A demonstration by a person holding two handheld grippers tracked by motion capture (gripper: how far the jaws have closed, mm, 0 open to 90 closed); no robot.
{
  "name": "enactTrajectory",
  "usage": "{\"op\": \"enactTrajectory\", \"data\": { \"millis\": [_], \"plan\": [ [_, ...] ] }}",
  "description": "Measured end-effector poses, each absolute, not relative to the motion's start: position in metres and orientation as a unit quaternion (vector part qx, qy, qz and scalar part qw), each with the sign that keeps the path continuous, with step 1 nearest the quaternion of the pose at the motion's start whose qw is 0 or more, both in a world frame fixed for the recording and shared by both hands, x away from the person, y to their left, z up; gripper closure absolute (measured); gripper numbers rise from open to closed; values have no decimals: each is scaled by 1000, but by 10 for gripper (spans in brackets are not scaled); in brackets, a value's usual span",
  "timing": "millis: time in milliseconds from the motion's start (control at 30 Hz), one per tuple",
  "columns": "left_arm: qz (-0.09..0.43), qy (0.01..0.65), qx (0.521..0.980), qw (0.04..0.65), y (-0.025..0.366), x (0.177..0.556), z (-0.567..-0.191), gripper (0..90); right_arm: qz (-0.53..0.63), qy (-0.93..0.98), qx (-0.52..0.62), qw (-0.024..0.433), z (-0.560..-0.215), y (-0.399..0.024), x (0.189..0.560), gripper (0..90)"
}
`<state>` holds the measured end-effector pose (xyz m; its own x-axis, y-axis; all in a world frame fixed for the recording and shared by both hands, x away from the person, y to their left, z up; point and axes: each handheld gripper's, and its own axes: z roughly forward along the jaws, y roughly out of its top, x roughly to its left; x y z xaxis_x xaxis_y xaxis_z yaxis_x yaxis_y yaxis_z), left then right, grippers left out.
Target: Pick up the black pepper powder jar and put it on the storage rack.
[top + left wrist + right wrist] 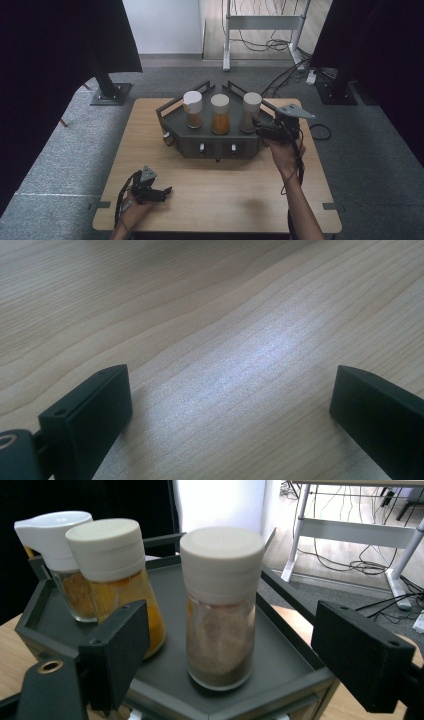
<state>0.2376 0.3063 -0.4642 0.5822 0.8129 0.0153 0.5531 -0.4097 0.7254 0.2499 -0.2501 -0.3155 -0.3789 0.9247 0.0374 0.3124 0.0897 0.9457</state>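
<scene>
Three jars stand in a dark tray [172, 112] at the far side of the table [150, 150]. The right tool [235, 650] is wide open around the right jar [221, 605] of brown powder, not touching it. Its view shows the orange jar [117, 575] and spouted jar [60, 555] close behind. The left tool [230, 405] is wide open over bare wood, near left.

A pale wooden desk [215, 200] stands on grey carpet [60, 145]; black curtains [50, 55] hang beyond its far left and far right corners, each beside a dark stand on a flat base plate [111, 93]; past the far edge a white wall [162, 25] meets the floor; a grey metal table frame [265, 22] stands over loose black cables [272, 45]; soft light falls evenly.
</scene>
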Motion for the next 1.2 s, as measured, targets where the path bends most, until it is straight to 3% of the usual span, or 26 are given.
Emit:
{"op": "enactTrajectory", "data": {
  "millis": [1200],
  "plan": [
    [186, 417, 819, 348, 307, 238, -464, 33, 461, 707, 459, 277, -354, -263, 215, 155]
  ]
}}
